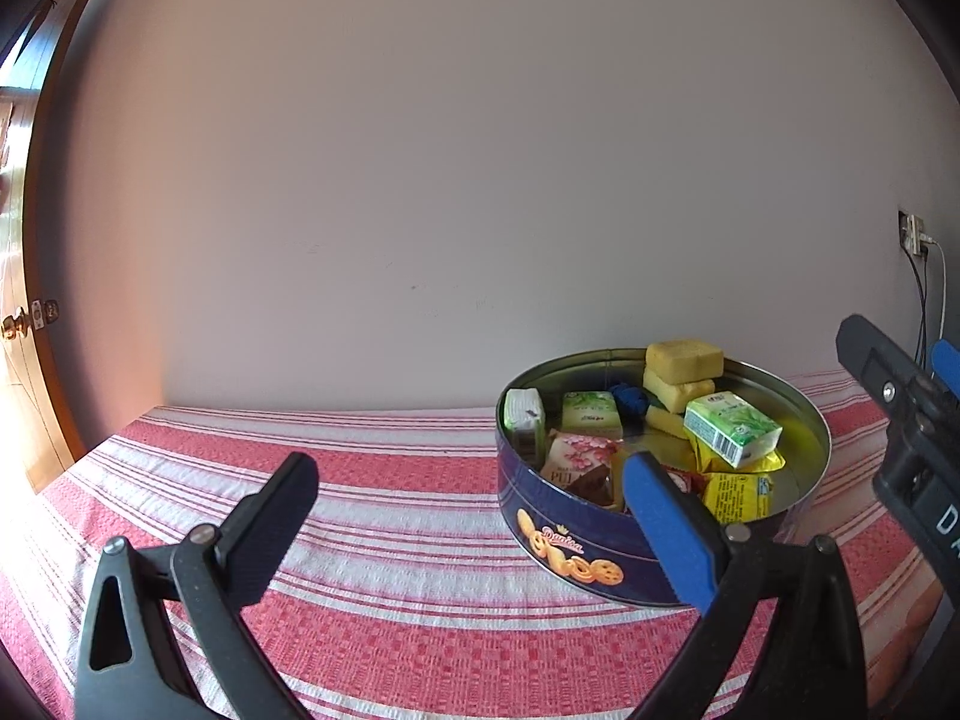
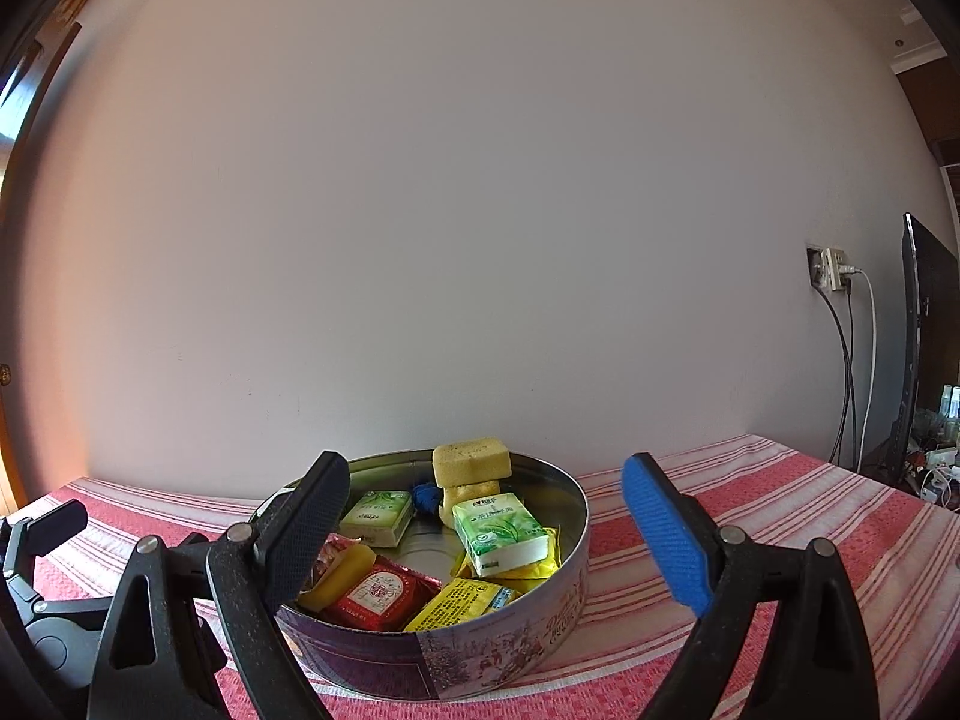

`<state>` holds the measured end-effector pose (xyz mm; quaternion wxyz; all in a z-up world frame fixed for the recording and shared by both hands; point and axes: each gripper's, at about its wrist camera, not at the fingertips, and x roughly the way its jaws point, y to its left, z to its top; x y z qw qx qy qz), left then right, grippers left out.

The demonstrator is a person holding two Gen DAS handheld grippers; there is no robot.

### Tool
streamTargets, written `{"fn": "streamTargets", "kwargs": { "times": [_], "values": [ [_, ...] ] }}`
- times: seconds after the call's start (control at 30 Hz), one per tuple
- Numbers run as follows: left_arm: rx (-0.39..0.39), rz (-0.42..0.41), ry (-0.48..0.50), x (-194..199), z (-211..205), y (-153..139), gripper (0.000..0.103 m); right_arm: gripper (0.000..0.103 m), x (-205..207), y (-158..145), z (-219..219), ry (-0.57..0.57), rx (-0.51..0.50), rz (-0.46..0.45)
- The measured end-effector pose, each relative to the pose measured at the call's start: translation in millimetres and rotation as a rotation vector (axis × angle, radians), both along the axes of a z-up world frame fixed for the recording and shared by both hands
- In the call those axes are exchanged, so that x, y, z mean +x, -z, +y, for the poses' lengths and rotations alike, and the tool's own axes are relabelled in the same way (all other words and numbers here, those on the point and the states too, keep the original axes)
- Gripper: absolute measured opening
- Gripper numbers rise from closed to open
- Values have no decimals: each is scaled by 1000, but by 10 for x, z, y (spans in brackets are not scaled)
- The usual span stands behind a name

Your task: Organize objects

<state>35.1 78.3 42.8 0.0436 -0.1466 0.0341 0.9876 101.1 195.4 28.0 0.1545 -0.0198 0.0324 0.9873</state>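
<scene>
**Both grippers spread wide beside the filled cookie tin**

Left wrist view: the left gripper [image 1: 468,516] is held low and tilted slightly down over the table [image 1: 390,588], which is covered in a red-and-white striped cloth. Its black finger [image 1: 270,528] and blue-padded finger [image 1: 666,522] stand far apart with nothing between them. The round blue cookie tin [image 1: 600,540] sits on the cloth to the right of centre, near the wall; the blue finger overlaps its near rim in the picture, though contact cannot be judged. Inside lie two stacked yellow sponges [image 1: 684,363], green tissue packs [image 1: 732,429], a yellow packet [image 1: 735,495] and a dark blue bundle [image 1: 629,399]. Part of the right gripper [image 1: 900,420] enters from the right edge, just beside the tin.

Right wrist view: the right gripper [image 2: 486,531] points level, straight at the tin [image 2: 480,654], fingers spread wide and gripping nothing. The black finger [image 2: 306,531] is seen in front of the tin's left rim; the blue finger [image 2: 669,531] is clear of the tin on its right, over bare cloth. A red packet [image 2: 378,597] lies at the front of the tin beside the yellow packet [image 2: 459,603], with a green tissue pack [image 2: 501,531] propped behind them and the sponges [image 2: 471,462] at the back. A wall socket [image 2: 831,270] with hanging cables is on the right.
</scene>
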Motion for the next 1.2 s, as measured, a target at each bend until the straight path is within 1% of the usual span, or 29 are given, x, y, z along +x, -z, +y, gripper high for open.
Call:
{"fn": "streamTargets", "kwargs": {
  "times": [0.1, 0.2, 0.47, 0.6, 0.83, 1.07, 1.2],
  "values": [
    [-7, 9, -5, 25, 8, -5, 103, 99, 95, -23, -36, 35, 18, 41],
    [-1, -3, -16, -1, 4, 0, 103, 101, 131, -29, -19, 54, 13, 61],
    [9, -7, -15, -14, -6, 12, 103, 102, 87, -9, 90, 52, -18, 43],
    [9, -3, -15, -2, -9, 9, 103, 102, 112, -9, 79, 53, -12, 48],
    [35, -15, -15, -26, -53, 13, 103, 102, 109, -4, 82, 50, -9, 50],
    [32, -13, -10, -25, -40, 11, 103, 102, 96, -2, 84, 50, -10, 44],
    [31, -19, -13, -37, -44, 14, 103, 102, 81, 8, 137, 58, -27, 35]
  ]
}}
